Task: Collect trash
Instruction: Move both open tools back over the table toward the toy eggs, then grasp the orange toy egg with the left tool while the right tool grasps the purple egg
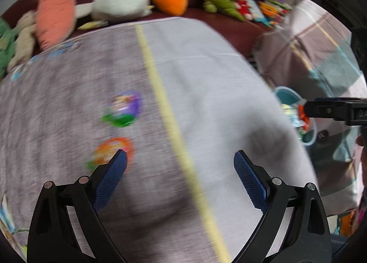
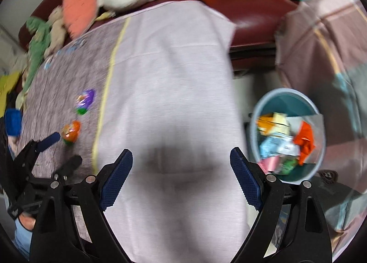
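from the left wrist: left tongs wide open and empty over the cloth, orange wrapper just by one tip, purple wrapper beyond, so probably mid-pickup. from the right wrist: right tongs open, empty, bin of trash near; next, likely close on orange wrapper.

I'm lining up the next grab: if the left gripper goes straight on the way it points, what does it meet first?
Probably the bare cloth. The left gripper, jaws open, points near the yellow stripe; the orange wrapper sits off by its left fingertip. Blur leaves depth uncertain.
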A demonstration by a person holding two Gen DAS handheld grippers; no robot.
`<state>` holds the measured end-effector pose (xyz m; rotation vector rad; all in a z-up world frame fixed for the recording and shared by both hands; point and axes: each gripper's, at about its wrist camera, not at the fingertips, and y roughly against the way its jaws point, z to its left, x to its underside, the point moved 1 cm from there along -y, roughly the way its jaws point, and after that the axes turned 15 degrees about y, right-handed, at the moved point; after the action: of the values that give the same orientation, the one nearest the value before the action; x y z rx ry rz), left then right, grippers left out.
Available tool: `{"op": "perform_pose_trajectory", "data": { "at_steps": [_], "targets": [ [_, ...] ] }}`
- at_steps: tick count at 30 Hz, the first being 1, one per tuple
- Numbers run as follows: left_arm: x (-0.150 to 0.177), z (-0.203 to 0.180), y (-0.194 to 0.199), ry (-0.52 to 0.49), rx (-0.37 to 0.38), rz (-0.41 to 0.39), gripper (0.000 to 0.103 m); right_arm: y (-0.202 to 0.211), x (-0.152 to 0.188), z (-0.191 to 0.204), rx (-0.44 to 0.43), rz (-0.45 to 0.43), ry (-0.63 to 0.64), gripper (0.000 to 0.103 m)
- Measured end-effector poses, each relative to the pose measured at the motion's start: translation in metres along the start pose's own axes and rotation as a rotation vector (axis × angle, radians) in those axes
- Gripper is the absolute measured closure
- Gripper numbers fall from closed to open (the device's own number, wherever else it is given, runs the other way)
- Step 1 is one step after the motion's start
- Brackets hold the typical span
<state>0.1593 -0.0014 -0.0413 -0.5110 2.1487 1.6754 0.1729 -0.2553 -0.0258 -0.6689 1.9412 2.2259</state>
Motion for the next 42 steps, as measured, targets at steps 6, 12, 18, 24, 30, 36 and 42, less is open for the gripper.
{"op": "perform_pose_trajectory", "data": {
  "at_steps": [6, 12, 18, 24, 30, 36, 42],
  "targets": [
    [-0.001, 0.068, -0.005, 0.077, -0.036, 0.025, 0.009, -0.023, -0.019, 0.048, -0.036, 0.039, 0.066, 0.020],
    [-0.005, 0.086, -0.016, 0.039, -0.041, 0.031, 0.009, -0.050, -0.032, 0.076, -0.058, 0.086, 0.092, 0.020],
    [-0.009, 0.091, -0.035, -0.003, -0.044, 0.048, 0.014, -0.069, -0.042, 0.083, -0.073, 0.109, 0.081, 0.020],
    [-0.008, 0.088, -0.045, -0.043, -0.029, 0.062, 0.026, -0.079, -0.049, 0.088, -0.075, 0.119, 0.079, 0.020],
    [-0.006, 0.082, -0.046, -0.075, -0.060, 0.013, 0.044, -0.088, -0.054, 0.093, -0.086, 0.125, 0.068, 0.020],
    [-0.017, 0.113, -0.032, 0.066, -0.035, -0.020, 0.046, -0.093, -0.069, 0.108, -0.106, 0.107, 0.075, 0.020],
    [-0.029, 0.148, -0.013, 0.191, -0.044, -0.068, 0.046, -0.105, -0.099, 0.143, -0.147, 0.065, 0.132, 0.020]
  ]
}}
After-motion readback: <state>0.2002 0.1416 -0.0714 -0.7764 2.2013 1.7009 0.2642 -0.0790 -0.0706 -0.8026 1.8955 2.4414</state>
